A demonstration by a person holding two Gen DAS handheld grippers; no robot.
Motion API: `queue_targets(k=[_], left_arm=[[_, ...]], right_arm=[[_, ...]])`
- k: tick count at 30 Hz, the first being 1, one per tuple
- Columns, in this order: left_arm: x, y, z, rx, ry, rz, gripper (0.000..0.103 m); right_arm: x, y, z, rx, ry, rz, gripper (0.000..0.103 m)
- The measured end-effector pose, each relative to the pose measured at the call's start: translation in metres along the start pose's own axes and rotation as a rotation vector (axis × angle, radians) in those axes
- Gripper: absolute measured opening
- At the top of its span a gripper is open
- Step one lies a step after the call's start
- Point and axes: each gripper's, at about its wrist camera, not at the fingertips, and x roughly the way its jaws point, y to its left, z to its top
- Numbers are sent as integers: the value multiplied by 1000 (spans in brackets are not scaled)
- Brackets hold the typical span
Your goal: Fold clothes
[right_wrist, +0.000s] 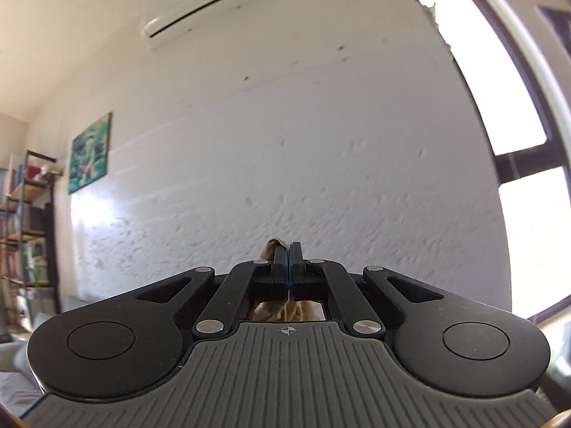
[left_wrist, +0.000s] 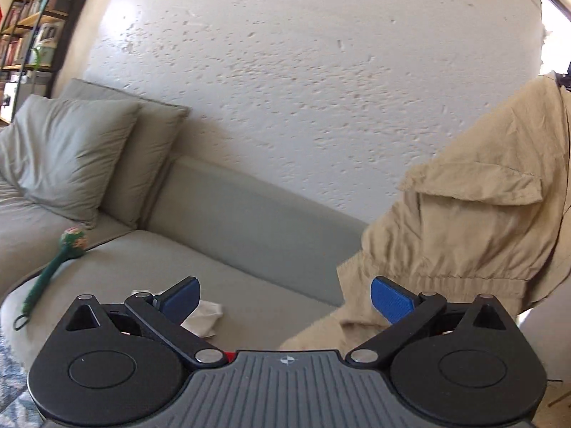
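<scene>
A tan garment [left_wrist: 474,221] hangs in the air at the right of the left wrist view, with a pocket flap and a gathered waistband; its lower edge trails onto the grey-green sofa [left_wrist: 228,249]. My left gripper [left_wrist: 285,297] is open, its blue pads wide apart, just left of the cloth's lower edge and holding nothing. In the right wrist view my right gripper [right_wrist: 288,249] is shut on a fold of the tan garment [right_wrist: 272,246], which sticks out past the fingertips and shows again below the jaws. That gripper is raised high and faces the white wall.
Two grey-green cushions [left_wrist: 71,157] lean at the sofa's left. A green maraca-like toy [left_wrist: 53,271] and a small white cloth [left_wrist: 207,315] lie on the seat. A bookshelf [left_wrist: 28,25] stands far left. A window [right_wrist: 514,125] and an air conditioner [right_wrist: 210,0] are on the wall.
</scene>
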Motion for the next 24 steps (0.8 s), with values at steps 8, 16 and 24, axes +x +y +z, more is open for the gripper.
queue_targets(k=[8,16,24], left_arm=[[4,-40,-9,-16,21,-101,102],[-12,-7,-52,61,157,7,102],[-13,43,-90,102,300,176,102]], right_arm=[[44,19,69,-321,36,12,0],[67,146,-96,-444,455,451,0],[52,173,-272,-60,1056,584,41]])
